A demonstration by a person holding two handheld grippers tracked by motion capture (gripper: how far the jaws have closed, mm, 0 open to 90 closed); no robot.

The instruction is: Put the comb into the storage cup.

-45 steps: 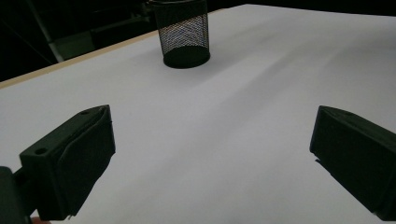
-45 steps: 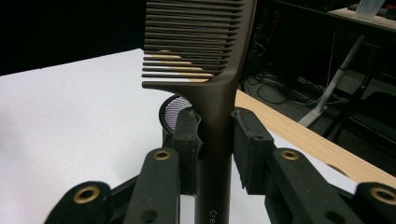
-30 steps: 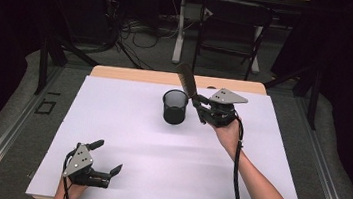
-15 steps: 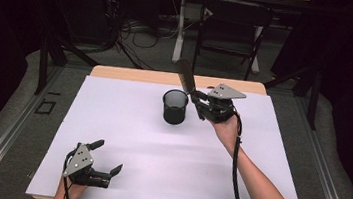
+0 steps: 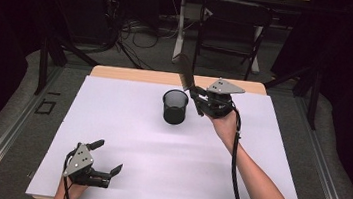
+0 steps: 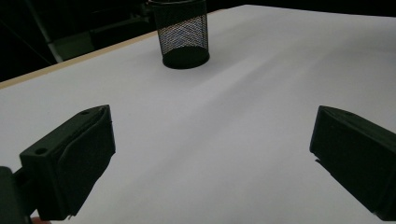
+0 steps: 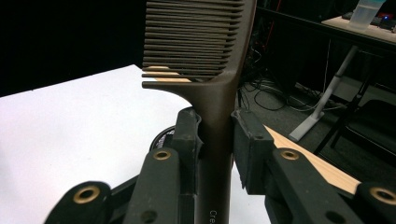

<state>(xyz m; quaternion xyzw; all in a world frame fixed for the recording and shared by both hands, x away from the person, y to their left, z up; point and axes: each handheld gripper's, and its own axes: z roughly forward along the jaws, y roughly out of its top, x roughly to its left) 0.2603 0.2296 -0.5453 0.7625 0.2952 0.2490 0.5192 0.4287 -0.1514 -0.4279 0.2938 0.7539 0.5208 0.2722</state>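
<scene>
A dark brown comb (image 5: 186, 73) is clamped by its handle in my right gripper (image 5: 196, 95), teeth end up and tilted toward the far left. It hangs just right of a black mesh pen cup (image 5: 174, 107), near the cup's rim. In the right gripper view the comb (image 7: 201, 42) stands upright between the pads of the right gripper (image 7: 217, 126), with the cup's rim (image 7: 163, 137) below. My left gripper (image 5: 107, 156) rests at the table's front left, open and holding nothing. Its own view shows the left gripper (image 6: 212, 154) with jaws wide apart and the cup (image 6: 182, 35) far ahead.
A white sheet (image 5: 126, 124) covers the table, with a wooden strip (image 5: 132, 74) along the far edge. Beyond it stand a dark chair (image 5: 232, 30), a white desk leg (image 5: 180, 27) and floor cables (image 5: 132, 29). A black cable (image 5: 235, 161) runs along the right forearm.
My right gripper has carried the comb slightly up and toward the far side, staying beside the cup. The left gripper has not moved.
</scene>
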